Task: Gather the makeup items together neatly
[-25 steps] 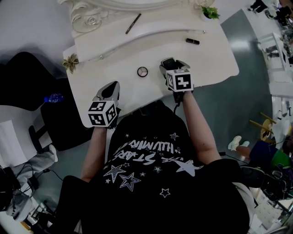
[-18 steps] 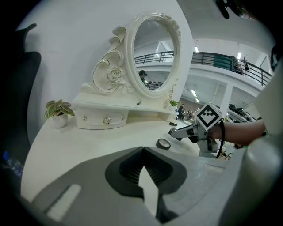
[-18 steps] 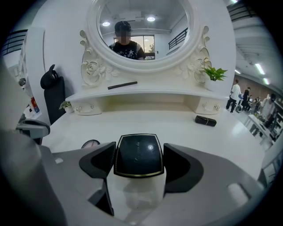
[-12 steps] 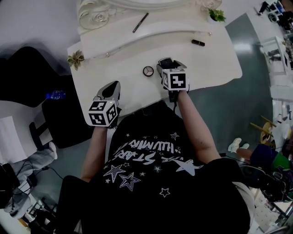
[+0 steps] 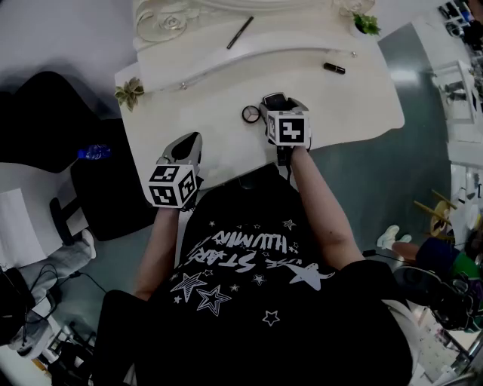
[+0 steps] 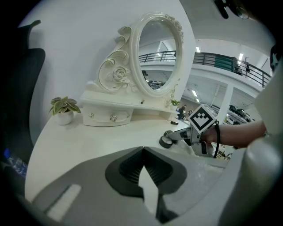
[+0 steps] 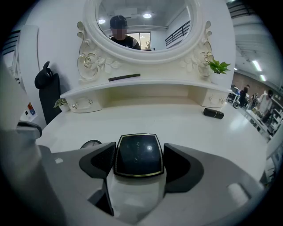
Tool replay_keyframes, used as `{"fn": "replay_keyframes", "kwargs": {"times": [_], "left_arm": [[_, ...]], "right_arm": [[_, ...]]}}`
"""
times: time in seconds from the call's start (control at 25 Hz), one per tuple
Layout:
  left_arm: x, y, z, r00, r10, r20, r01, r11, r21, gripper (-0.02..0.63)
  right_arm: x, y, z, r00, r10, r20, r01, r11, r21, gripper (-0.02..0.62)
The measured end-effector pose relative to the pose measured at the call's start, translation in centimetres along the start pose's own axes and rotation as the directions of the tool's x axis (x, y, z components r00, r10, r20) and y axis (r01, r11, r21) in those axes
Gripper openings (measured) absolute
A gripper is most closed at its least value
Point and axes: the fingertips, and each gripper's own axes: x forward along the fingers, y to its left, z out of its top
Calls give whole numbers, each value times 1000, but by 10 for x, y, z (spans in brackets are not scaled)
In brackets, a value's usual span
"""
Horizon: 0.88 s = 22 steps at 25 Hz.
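My right gripper (image 5: 275, 102) (image 7: 138, 161) is shut on a black square compact (image 7: 138, 154) with a gold edge, held low over the white vanity table (image 5: 355, 105). A round dark compact (image 5: 251, 114) (image 7: 90, 144) (image 6: 166, 141) lies on the table just left of it. Further off to the right a black lipstick (image 5: 334, 68) (image 7: 213, 113) lies on the table. On the raised shelf below the mirror rests a dark pencil (image 5: 240, 32) (image 7: 124, 77). My left gripper (image 5: 184, 148) (image 6: 142, 170) is shut on nothing, near the table's front left edge.
An ornate oval mirror (image 7: 143, 26) with small drawers (image 6: 108, 117) stands at the back of the table. Small potted plants sit at the left end (image 5: 130, 93) (image 6: 64, 109) and the right end (image 5: 367, 22) (image 7: 218, 67). A black chair (image 5: 45, 128) stands left of the table.
My right gripper has carried the square compact leftwards, closer to the round compact. The left gripper has stayed where it was.
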Motion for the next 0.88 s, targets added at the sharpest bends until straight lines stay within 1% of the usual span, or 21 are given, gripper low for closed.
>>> {"fn": "replay_keyframes", "kwargs": {"times": [0.16, 0.32, 0.48, 0.68, 0.88], "left_arm": [[1, 3, -2, 1000, -7, -1, 7, 1000, -3, 2], [5, 2, -2, 1000, -17, -3, 17, 1000, -3, 2], [14, -6, 4, 1000, -27, 0, 27, 1000, 1, 2], [29, -18, 16, 1000, -22, 10, 22, 1000, 8, 2], [45, -34, 27, 1000, 3, 19, -3, 1000, 2, 2]], "right_arm": [[-1, -1, 0, 1000, -12, 7, 12, 1000, -4, 367], [-13, -5, 9, 999, -18, 49, 18, 1000, -7, 402], [-24, -17, 18, 996, -10, 84, 11, 1000, -9, 417], [-30, -54, 28, 993, -43, 112, 41, 999, 28, 419], [-27, -109, 32, 988, -96, 117, 86, 992, 92, 419]]}}
